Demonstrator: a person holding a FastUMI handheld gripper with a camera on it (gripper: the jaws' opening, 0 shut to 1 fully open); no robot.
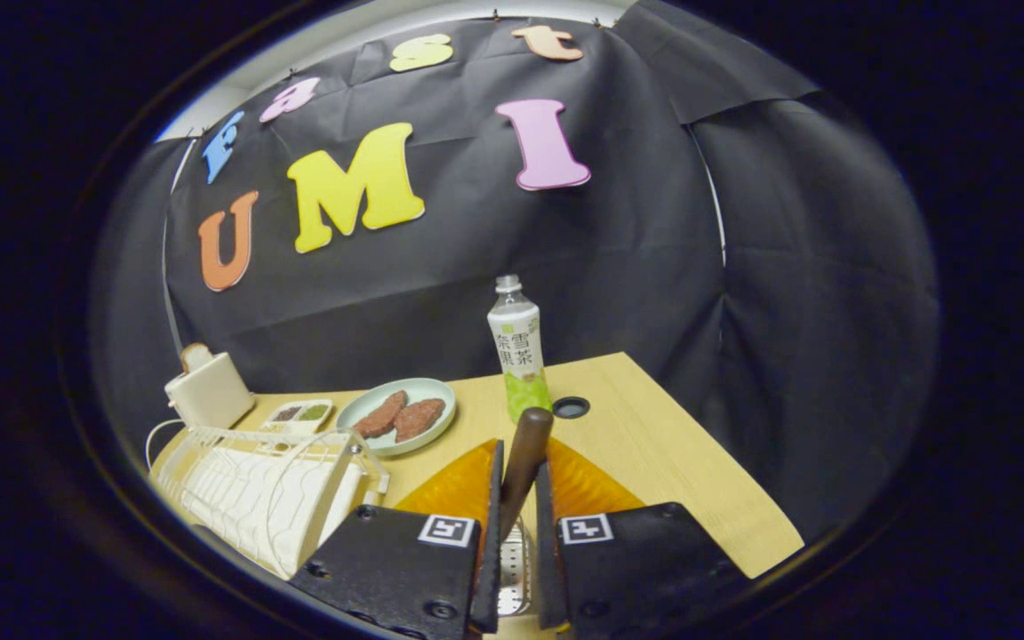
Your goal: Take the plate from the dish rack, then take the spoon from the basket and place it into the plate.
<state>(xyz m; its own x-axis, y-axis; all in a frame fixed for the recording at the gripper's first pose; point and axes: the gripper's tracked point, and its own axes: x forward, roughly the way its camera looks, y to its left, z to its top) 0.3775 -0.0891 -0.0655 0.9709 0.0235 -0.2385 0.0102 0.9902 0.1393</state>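
My gripper [519,460] is shut on the brown wooden handle of the spoon [530,440], which sticks up between the fingertips and tilts slightly right. The spoon's bowl is hidden below the fingers. A perforated metal basket [512,569] shows in the gap lower down between the fingers. An amber translucent plate [454,487] lies flat on the wooden table just ahead of the fingers and spreads to both sides of them. The white wire dish rack [254,489] stands to the left of the fingers and holds no plate that I can see.
Beyond the amber plate stand a drink bottle [519,351] and a pale green plate [423,391] with two brown patties. A white toaster [208,389] and a small condiment tray [299,413] sit behind the rack. A round hole [571,407] marks the table [681,462].
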